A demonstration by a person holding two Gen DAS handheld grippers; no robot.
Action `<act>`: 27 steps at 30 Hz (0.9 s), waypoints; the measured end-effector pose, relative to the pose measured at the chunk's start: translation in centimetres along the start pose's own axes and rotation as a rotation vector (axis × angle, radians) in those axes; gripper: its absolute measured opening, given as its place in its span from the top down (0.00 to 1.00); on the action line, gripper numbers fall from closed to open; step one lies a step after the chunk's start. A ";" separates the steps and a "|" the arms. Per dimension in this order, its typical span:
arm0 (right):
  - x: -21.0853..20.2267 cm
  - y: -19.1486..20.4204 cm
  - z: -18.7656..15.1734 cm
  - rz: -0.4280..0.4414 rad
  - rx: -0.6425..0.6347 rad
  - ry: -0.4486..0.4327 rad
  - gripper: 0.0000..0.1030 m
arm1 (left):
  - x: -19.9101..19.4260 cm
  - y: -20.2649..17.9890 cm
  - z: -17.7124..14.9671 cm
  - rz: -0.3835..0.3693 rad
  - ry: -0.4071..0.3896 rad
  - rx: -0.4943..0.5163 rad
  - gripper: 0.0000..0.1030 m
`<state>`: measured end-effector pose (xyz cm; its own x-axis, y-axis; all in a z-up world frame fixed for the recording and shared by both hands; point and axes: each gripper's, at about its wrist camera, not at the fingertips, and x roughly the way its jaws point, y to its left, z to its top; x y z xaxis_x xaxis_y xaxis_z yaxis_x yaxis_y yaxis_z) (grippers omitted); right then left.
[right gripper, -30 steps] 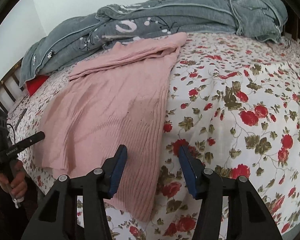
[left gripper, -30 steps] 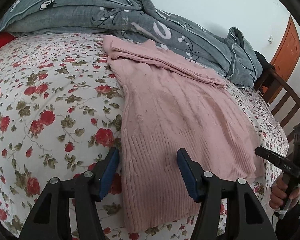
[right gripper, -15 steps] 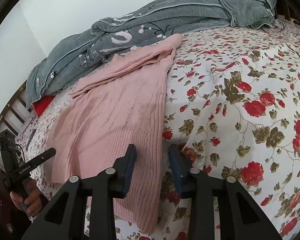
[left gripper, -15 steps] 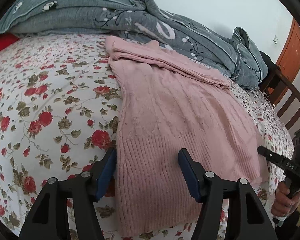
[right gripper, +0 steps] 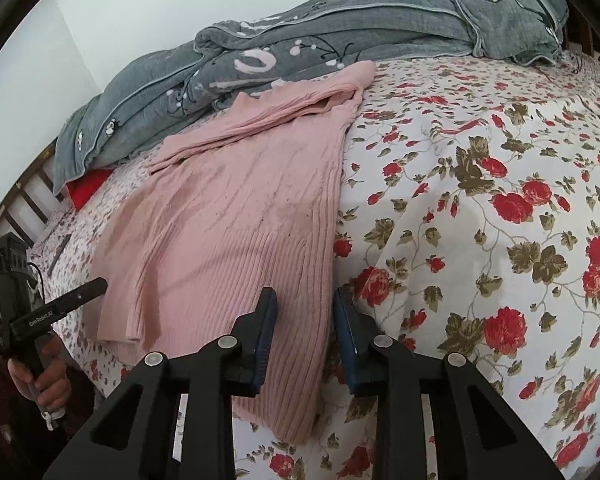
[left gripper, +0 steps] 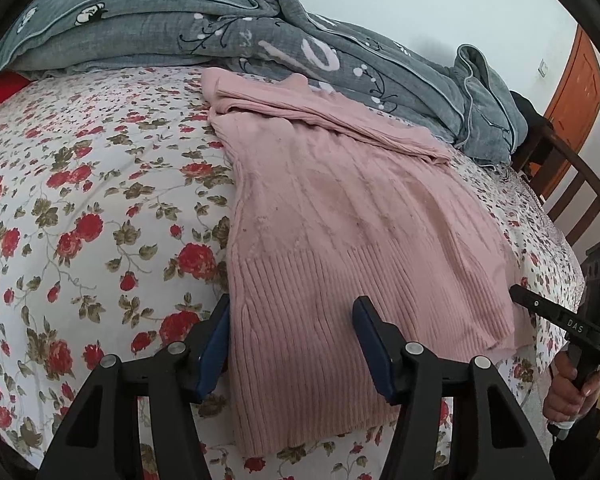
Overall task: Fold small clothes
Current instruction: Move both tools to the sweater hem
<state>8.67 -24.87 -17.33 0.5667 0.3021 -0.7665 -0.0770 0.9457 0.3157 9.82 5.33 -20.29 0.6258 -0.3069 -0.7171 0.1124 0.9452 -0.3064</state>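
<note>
Left wrist view: the left gripper (left gripper: 294,330) hangs over the near hem of a pink knitted sweater (left gripper: 340,216), its blue-padded jaws standing wide apart with the ribbed hem between them; the pads do not press on the cloth. The sweater lies flat on a floral bedsheet (left gripper: 80,200), its body running from the near edge of the bed toward the far side, where a sleeve is folded across the top. Beyond it a grey quilt (left gripper: 260,24) is bunched along the far side of the bed. At the far right a wooden bed rail (left gripper: 580,184) and an orange door (left gripper: 576,80) show. Low at the right edge a person's hand (left gripper: 572,384) grips the handle of the right gripper (left gripper: 548,312), seen from the side near the sweater's right hem corner.

Right wrist view: the right gripper (right gripper: 304,320) is narrow, its jaws having just been closing, and a gap remains between the pads. The sweater's (right gripper: 240,220) right edge lies between them at the hem, but whether the pads touch the knit I cannot tell. The sheet (right gripper: 500,200) spreads to the right, the quilt (right gripper: 300,44) across the far side. At the left edge the other hand (right gripper: 48,380) holds the left gripper (right gripper: 80,294) just beside the sweater's left hem corner.
</note>
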 end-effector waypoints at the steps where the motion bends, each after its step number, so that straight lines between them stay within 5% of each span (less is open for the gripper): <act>1: 0.0 0.1 0.0 -0.006 -0.004 0.000 0.71 | 0.0 0.0 0.0 -0.002 0.000 -0.002 0.45; 27: -0.2 0.6 -0.6 -0.027 -0.044 0.015 0.70 | -0.9 -0.5 -0.9 -0.006 0.015 0.003 0.46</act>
<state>8.04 -24.30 -17.34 0.5569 0.2778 -0.7828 -0.0982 0.9578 0.2701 8.51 5.02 -20.05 0.6136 -0.3137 -0.7246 0.1181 0.9438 -0.3086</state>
